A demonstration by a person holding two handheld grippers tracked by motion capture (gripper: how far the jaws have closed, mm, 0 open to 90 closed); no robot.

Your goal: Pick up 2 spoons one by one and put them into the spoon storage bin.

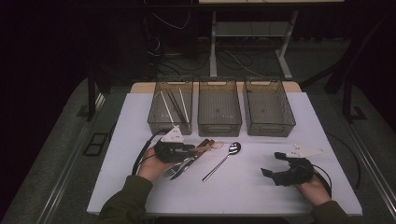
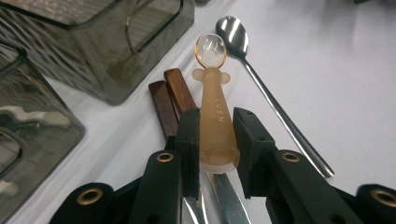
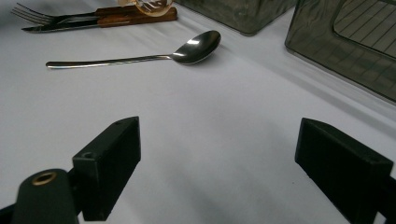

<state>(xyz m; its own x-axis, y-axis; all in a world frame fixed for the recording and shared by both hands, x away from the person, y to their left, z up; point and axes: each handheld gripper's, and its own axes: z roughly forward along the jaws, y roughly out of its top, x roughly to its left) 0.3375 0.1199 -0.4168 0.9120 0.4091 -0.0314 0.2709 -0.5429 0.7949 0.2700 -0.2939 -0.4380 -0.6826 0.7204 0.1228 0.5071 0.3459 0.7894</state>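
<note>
My left gripper is shut on the handle of a translucent peach baby spoon, whose bowl points toward the bins. The spoon lies over a fork and a knife with brown wooden handles. Just to the right of them a steel spoon rests on the white table. At the right, near the front edge, my right gripper stands open above bare table, with nothing between its jaws.
Three smoky transparent bins stand in a row at the back: the left bin holds a few thin sticks, while the middle bin and the right bin look bare inside. The bin walls are close to the cutlery.
</note>
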